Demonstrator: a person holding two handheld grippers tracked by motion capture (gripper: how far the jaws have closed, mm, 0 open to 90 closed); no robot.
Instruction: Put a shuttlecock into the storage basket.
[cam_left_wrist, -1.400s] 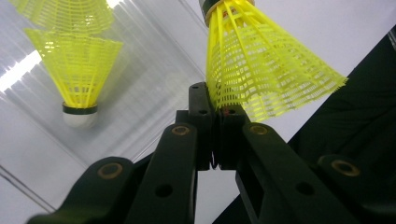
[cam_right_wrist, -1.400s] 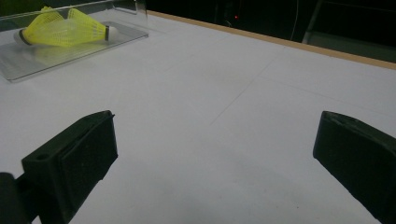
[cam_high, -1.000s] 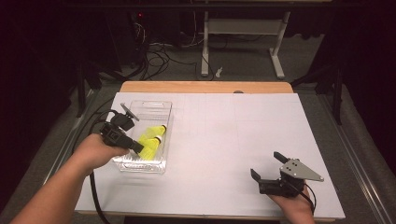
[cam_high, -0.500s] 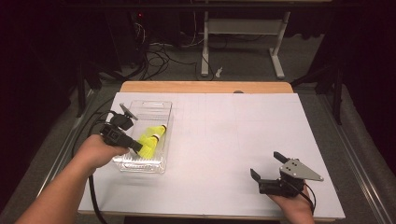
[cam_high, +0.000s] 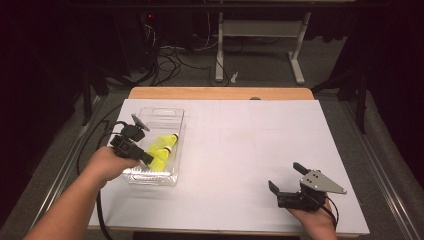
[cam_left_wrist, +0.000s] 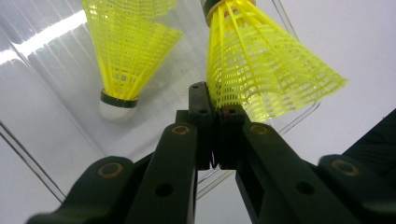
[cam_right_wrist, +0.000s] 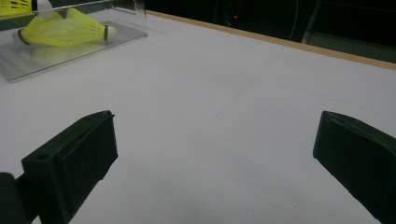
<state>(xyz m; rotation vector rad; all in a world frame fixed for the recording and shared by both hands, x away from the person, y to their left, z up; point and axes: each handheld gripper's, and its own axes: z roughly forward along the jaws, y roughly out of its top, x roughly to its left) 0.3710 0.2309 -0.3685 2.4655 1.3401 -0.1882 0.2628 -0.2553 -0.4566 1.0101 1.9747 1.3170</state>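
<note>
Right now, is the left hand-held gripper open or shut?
Shut. In the left gripper view the left hand-held gripper has its jaws pressed together on the skirt edge of a yellow shuttlecock over the clear tray.

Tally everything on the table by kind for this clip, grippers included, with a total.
Yellow shuttlecocks: 2, one lying in the tray, one pinched by its skirt edge in the left gripper
Clear tray: 1
Grippers: 2, left shut on a shuttlecock, right open and resting on the table
Total: 5

Shuttlecock (cam_left_wrist: 261, 70) — cork end cropped
</note>
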